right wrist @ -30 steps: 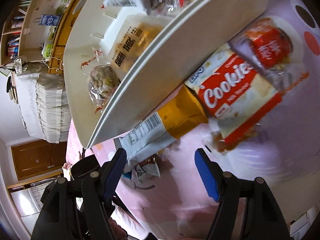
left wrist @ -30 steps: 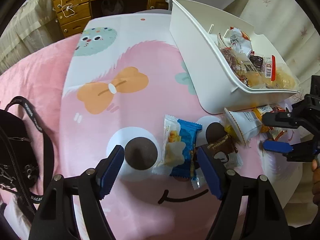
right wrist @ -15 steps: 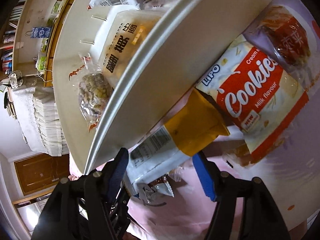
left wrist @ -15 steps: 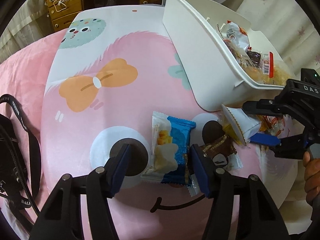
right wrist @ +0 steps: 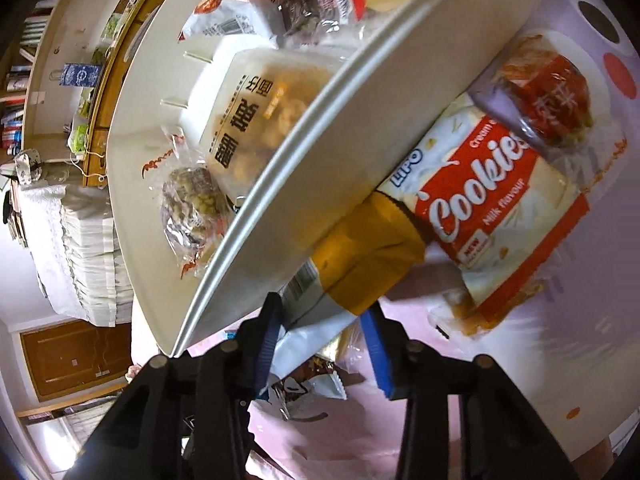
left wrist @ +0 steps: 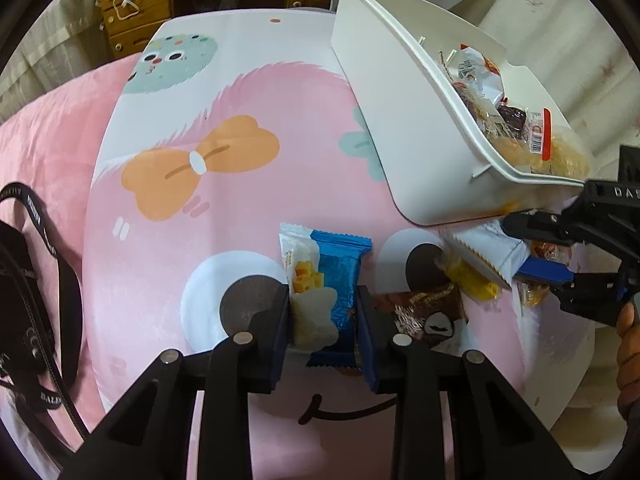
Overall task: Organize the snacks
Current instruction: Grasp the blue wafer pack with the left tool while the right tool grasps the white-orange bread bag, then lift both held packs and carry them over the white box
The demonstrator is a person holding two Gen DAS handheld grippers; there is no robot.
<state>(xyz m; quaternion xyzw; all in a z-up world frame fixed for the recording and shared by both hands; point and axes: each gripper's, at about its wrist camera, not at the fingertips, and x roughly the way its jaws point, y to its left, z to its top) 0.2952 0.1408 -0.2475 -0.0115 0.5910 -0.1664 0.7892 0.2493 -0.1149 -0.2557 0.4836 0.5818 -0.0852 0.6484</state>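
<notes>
Left wrist view: my left gripper (left wrist: 323, 320) jaws have just clamped onto the blue-and-white snack packet (left wrist: 325, 294). My right gripper (right wrist: 320, 344) jaws have just been closing, now pinching the yellow-and-white packet (right wrist: 348, 280) beside the white bin (right wrist: 360, 128); both look ready to lift.

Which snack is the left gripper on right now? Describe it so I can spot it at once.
Find the white bin on the pink cartoon mat; below its near corner, between the printed eyes, lies a blue and white packet showing yellow cheese cubes. The left gripper is shut on it. The brown wrapper beside it is darker.
</notes>
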